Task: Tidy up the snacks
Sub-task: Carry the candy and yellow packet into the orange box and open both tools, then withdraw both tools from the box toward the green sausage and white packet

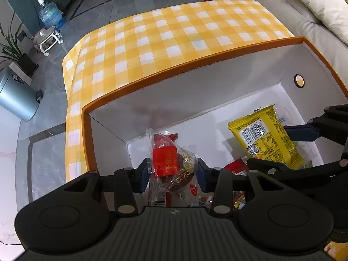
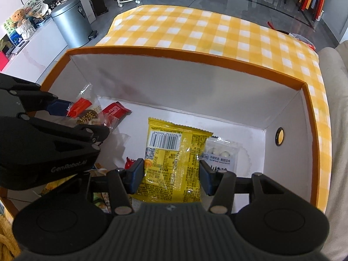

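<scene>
An orange-rimmed box (image 1: 174,69) with white walls (image 2: 174,52) stands on a yellow checked tablecloth (image 1: 163,34). My left gripper (image 1: 173,174) reaches down into its left part, shut on a clear pastry packet with a red label (image 1: 167,158). In the right wrist view the left gripper (image 2: 80,119) shows from the side with that packet (image 2: 87,113). My right gripper (image 2: 171,176) is shut on a yellow snack packet (image 2: 171,152), barcode side up, low in the box. The left wrist view shows the right gripper (image 1: 282,150) and the yellow packet (image 1: 267,139).
On the box floor lie a small red packet (image 2: 115,111), a white packet of round sweets (image 2: 221,156), a red candy (image 2: 129,163) and several more wrappers at the near left. A beige sofa (image 1: 315,15) borders the table; a silver bin (image 2: 71,21) stands on the floor.
</scene>
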`<act>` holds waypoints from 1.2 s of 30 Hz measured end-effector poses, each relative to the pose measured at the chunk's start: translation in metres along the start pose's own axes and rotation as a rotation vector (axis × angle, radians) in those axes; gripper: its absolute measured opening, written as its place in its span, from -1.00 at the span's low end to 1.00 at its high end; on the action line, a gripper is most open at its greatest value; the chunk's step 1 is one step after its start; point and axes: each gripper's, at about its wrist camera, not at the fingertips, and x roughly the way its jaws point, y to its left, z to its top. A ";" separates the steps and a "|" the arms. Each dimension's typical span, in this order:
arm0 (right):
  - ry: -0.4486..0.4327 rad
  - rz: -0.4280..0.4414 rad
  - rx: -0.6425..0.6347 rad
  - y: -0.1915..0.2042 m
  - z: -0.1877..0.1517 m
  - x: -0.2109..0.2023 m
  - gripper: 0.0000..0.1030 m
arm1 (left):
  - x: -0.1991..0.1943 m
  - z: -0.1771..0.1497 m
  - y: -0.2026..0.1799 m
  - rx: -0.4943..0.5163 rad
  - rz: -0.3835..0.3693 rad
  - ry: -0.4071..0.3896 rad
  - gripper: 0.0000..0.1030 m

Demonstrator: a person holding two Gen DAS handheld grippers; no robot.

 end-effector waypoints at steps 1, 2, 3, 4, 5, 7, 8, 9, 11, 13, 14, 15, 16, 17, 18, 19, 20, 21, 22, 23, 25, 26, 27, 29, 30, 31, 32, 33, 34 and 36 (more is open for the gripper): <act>0.000 0.000 -0.002 0.000 0.000 0.000 0.01 | -0.001 0.000 0.000 0.003 0.000 0.001 -0.03; 0.002 -0.001 -0.004 0.001 0.000 -0.001 0.03 | -0.002 0.000 -0.001 0.005 -0.004 0.000 0.01; 0.002 -0.003 -0.005 0.001 -0.001 -0.001 0.13 | -0.003 0.001 -0.001 0.008 -0.005 -0.004 0.07; 0.002 -0.004 -0.007 0.001 -0.001 -0.002 0.18 | -0.005 0.001 -0.001 0.012 -0.011 -0.010 0.08; -0.001 -0.002 -0.008 0.001 -0.002 -0.004 0.27 | -0.007 0.001 -0.002 0.014 -0.012 -0.016 0.13; -0.008 -0.001 -0.005 0.000 -0.003 -0.006 0.39 | -0.011 0.001 -0.003 0.012 0.002 -0.028 0.25; -0.011 -0.001 -0.001 0.000 -0.003 -0.008 0.44 | -0.013 0.001 -0.003 0.011 0.009 -0.034 0.27; -0.013 -0.002 0.004 0.000 -0.003 -0.010 0.48 | -0.016 0.001 -0.003 0.010 0.014 -0.038 0.27; -0.015 -0.002 0.015 -0.001 -0.003 -0.013 0.57 | -0.021 0.001 -0.002 0.005 0.018 -0.047 0.31; -0.018 0.005 0.022 -0.002 -0.003 -0.017 0.64 | -0.027 0.001 -0.001 0.001 0.014 -0.064 0.37; -0.021 0.006 0.025 -0.002 -0.003 -0.020 0.65 | -0.031 0.001 0.000 0.001 0.015 -0.072 0.39; -0.025 0.007 0.025 -0.002 -0.003 -0.022 0.65 | -0.034 0.001 0.000 0.000 0.017 -0.080 0.40; -0.028 0.008 0.026 -0.002 -0.003 -0.025 0.66 | -0.037 0.001 0.001 0.001 0.017 -0.086 0.40; -0.032 0.008 0.026 -0.001 -0.003 -0.029 0.68 | -0.040 0.001 0.001 0.003 0.017 -0.090 0.41; -0.034 0.008 0.025 -0.001 -0.003 -0.032 0.71 | -0.043 0.001 0.001 0.004 0.019 -0.093 0.41; -0.037 0.007 0.024 0.000 -0.004 -0.035 0.71 | -0.046 0.001 0.001 0.004 0.021 -0.098 0.41; -0.040 0.004 0.023 0.001 -0.004 -0.039 0.71 | -0.050 0.000 0.001 0.005 0.022 -0.103 0.41; -0.042 0.002 0.022 0.003 -0.004 -0.043 0.71 | -0.053 0.000 0.001 0.002 0.022 -0.106 0.41; -0.046 0.005 0.022 0.004 -0.005 -0.047 0.71 | -0.058 -0.001 0.002 -0.005 0.018 -0.107 0.41; -0.054 0.008 0.024 0.004 -0.006 -0.053 0.71 | -0.062 -0.001 0.004 -0.013 0.011 -0.112 0.41; -0.080 0.003 0.031 0.004 -0.009 -0.064 0.71 | -0.075 -0.004 0.007 -0.027 0.002 -0.139 0.41; -0.103 -0.001 0.036 0.004 -0.012 -0.072 0.71 | -0.081 -0.007 0.007 -0.029 0.004 -0.155 0.41; -0.123 -0.004 0.039 0.004 -0.014 -0.079 0.71 | -0.087 -0.008 0.008 -0.029 0.006 -0.172 0.42; -0.172 -0.009 0.048 0.005 -0.020 -0.094 0.71 | -0.100 -0.012 0.009 -0.025 0.002 -0.210 0.42; -0.192 -0.009 0.054 0.005 -0.024 -0.101 0.71 | -0.107 -0.014 0.009 -0.023 -0.002 -0.227 0.42; -0.213 -0.007 0.064 0.005 -0.028 -0.109 0.71 | -0.113 -0.017 0.008 -0.020 -0.005 -0.245 0.42; -0.228 -0.005 0.072 0.006 -0.030 -0.116 0.71 | -0.119 -0.021 0.007 -0.015 -0.009 -0.264 0.42; -0.250 -0.011 0.083 0.007 -0.035 -0.123 0.71 | -0.126 -0.025 0.006 -0.006 -0.011 -0.284 0.42; -0.266 -0.026 0.095 0.007 -0.038 -0.130 0.71 | -0.131 -0.028 0.004 0.002 -0.010 -0.301 0.42; -0.298 -0.030 0.119 0.009 -0.047 -0.143 0.71 | -0.144 -0.037 0.000 0.019 -0.008 -0.343 0.42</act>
